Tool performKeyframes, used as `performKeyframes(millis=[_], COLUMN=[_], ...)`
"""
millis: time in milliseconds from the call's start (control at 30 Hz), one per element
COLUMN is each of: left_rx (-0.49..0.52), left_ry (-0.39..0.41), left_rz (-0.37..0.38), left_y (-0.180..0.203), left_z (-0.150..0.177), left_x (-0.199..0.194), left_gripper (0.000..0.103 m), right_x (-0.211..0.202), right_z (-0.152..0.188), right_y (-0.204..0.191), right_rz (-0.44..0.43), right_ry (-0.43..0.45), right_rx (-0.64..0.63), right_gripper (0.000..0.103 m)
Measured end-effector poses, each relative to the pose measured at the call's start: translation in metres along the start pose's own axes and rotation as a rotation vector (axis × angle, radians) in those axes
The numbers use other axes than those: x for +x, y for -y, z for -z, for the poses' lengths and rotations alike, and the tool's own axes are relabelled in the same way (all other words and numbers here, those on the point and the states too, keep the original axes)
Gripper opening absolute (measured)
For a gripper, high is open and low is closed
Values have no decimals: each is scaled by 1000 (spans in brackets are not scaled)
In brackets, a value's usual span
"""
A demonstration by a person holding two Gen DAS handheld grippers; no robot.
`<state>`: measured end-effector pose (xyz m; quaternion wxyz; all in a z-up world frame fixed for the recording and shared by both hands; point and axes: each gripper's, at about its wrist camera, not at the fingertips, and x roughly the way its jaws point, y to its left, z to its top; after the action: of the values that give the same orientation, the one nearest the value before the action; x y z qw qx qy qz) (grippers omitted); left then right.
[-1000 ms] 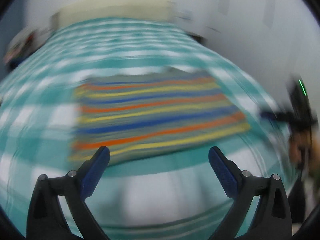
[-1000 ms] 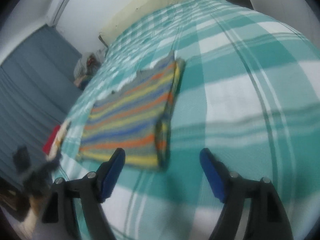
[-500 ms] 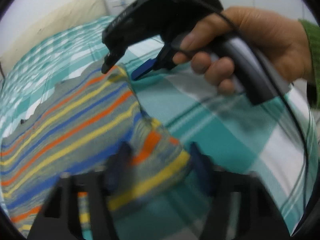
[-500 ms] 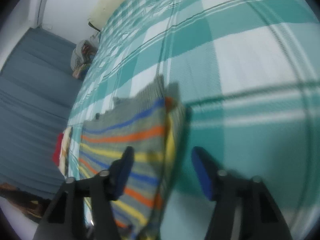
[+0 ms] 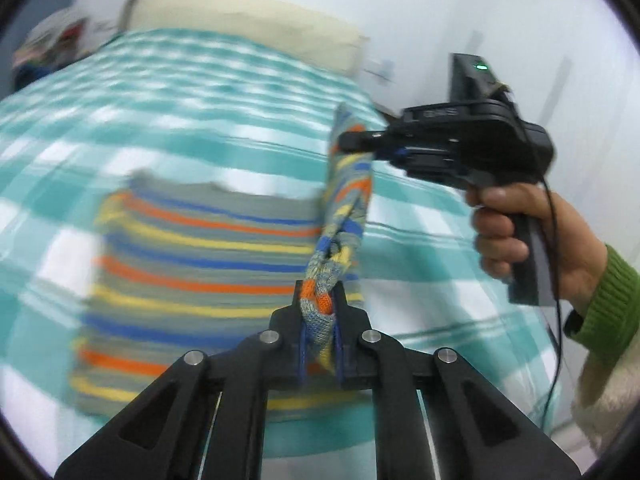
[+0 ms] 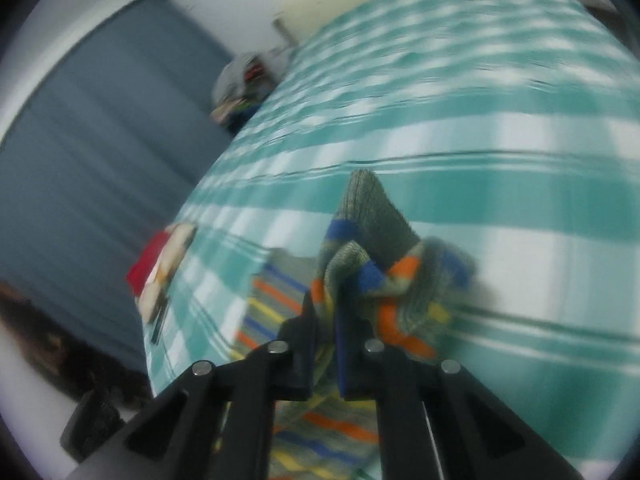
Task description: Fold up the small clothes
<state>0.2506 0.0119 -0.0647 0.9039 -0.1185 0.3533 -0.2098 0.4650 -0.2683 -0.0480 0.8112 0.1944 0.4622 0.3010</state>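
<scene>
Grey knitted garment with orange, yellow and blue stripes (image 5: 200, 256), its edge pinched by left gripper (image 5: 320, 316) and right gripper (image 6: 326, 344), jaws just closed; both corners are best carried over level and together.

Striped knit garment (image 5: 208, 264) on bed, right edge lifted, bunched.

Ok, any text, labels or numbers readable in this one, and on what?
Raised lettering on the right tool's black body: too blurred to read.
Green light on its top: a lamp, no text.
Striped sweater, checked bedcover, pillow: no print visible.
Nothing else bears any writing.
</scene>
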Motion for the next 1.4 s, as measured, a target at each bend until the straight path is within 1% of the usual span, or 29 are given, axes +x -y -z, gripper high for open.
performKeyframes(millis=[67,133,233,300,333,367,400,433,467,500,533,567,600,633,667,700,733,767,800,833,867,900,967,1000,1100,1133,1200,1233,1400], left_rx=[-67,-115,-171,-194,-207,-215,-223,-231,-240,-255,-269,-271,-265,-247,-221,-197,-175,-142,-125,-114,-133,-142,-109,-94,-61,-60,-66,-69,-66], left_ry=[-6,-16,-24,-40,-64,-78,-86,-89,-84,-67,-45,-38,-34,-32,-22,-12,-2,-8,-24,-74,-131,-164,-149,-150,-171,-171,-168,-168,-167], left_rz=[-41,-79,-148,-171,-197,-235,-280,-309,-320,-331,-347,-354,-364,-377,-402,-435,-460,-477,-477,-472,-471,-482,-505,-521,-557,-559,-552,-549,-551], left_y=[-32,-55,-90,-105,-116,-122,-127,-133,-138,-145,-152,-157,-162,-167,-171,-176,-178,-182,-185,-194,-203,-207,-202,-199,-195,-194,-196,-197,-196], left_z=[3,9,17,20,21,22,24,25,26,27,27,28,27,25,22,17,15,12,9,9,10,15,19,20,20,20,20,20,21], left_x=[-6,-4,-7,-1,1,6,5,2,0,-7,-17,-21,-24,-26,-26,-21,-18,-9,0,14,27,32,32,33,40,39,38,38,35], left_gripper=[9,9,9,10,18,24,44,70,77,89,95,97,97,97,97,98,101,101,101,101,101,102,103,103,103,103,103,103,103], right_x=[34,74,121,150,162,172,178,180,177,172,164,153,140,127,112,95,79,65,49,36,19,5,-17,-25,-31,-31,-32,-31,-21], right_z=[-6,-9,-5,-2,1,4,6,7,11,14,17,22,29,36,47,64,83,100,124,144,166,189,224,239,264,266,268,267,262], right_y=[-27,-51,-73,-82,-83,-83,-82,-80,-79,-76,-74,-71,-70,-71,-73,-74,-76,-78,-78,-76,-72,-69,-59,-54,-38,-32,-24,-22,-22], right_rz=[-6,-14,3,6,0,-30,-66,-94,-123,-142,-150,-146,-125,-88,-32,42,131,201,295,362,413,442,503,527,572,568,553,557,578], right_ry=[-25,-55,-90,-106,-107,-101,-82,-65,-42,-17,8,29,40,43,46,43,34,28,21,21,28,36,64,84,119,119,149,154,141], right_rx=[-30,-50,-72,-75,-67,-42,-8,17,44,65,75,74,57,21,-37,-109,-185,-245,-312,-347,-366,-366,-348,-331,-269,-240,-205,-200,-207], right_gripper=[8,8,8,8,12,15,21,31,35,39,40,41,44,49,52,61,66,67,67,67,67,68,72,74,75,75,77,80,83])
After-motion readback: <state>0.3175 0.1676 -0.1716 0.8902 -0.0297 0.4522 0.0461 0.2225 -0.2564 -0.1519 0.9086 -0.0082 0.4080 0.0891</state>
